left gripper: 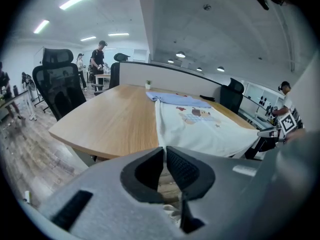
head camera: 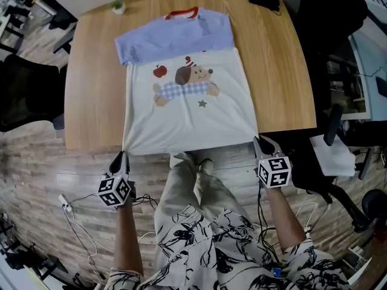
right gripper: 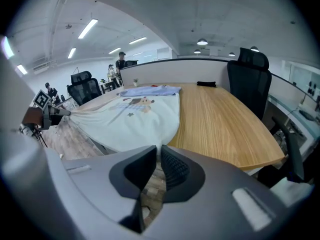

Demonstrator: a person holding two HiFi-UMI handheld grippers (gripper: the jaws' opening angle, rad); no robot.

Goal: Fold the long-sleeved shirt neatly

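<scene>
The left gripper (head camera: pixel 123 154) is pinching the near left hem corner of the shirt (head camera: pixel 188 104), its jaws almost together on the fabric. The right gripper (head camera: pixel 260 141) is pinching the near right hem corner the same way. The shirt is lying flat on the wooden table (head camera: pixel 91 95), dog print facing up. Its long axis is running straight away from the person, red collar at the far end, hem reaching the near table edge between the grippers.
</scene>
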